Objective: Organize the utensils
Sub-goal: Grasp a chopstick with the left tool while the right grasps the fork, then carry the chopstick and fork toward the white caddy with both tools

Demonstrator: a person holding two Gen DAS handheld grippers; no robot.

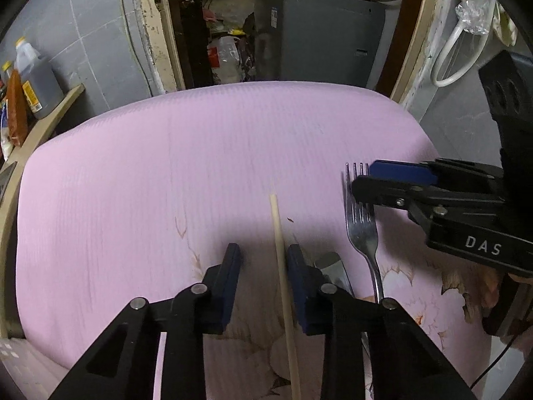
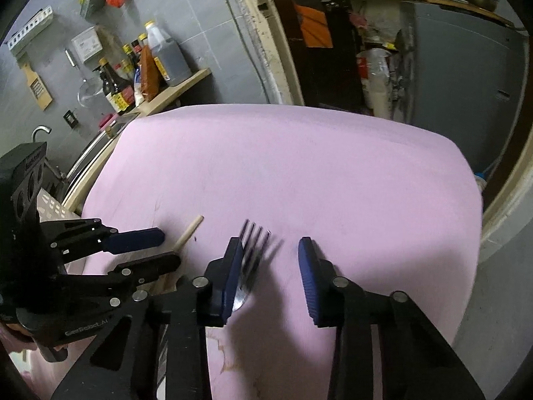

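Note:
A wooden chopstick [image 1: 281,268] lies on the pink cloth [image 1: 166,173] between the fingers of my open left gripper [image 1: 265,253], close to the right finger. A steel fork [image 1: 363,230] lies to its right, tines pointing away. My right gripper [image 2: 270,250] is open over the fork [image 2: 248,260], whose tines sit against the left finger. In the left wrist view the right gripper [image 1: 361,180] reaches in from the right over the fork tines. A flat metal utensil end [image 1: 331,266] shows behind my left gripper's right finger. The chopstick tip [image 2: 191,230] shows in the right wrist view.
The pink cloth [image 2: 333,183] covers a rounded table. A wooden shelf [image 2: 173,91] with sauce bottles [image 2: 163,56] runs along the left wall. A doorway with a grey cabinet [image 1: 326,33] lies beyond the far table edge. A sink tap [image 2: 41,130] is at the left.

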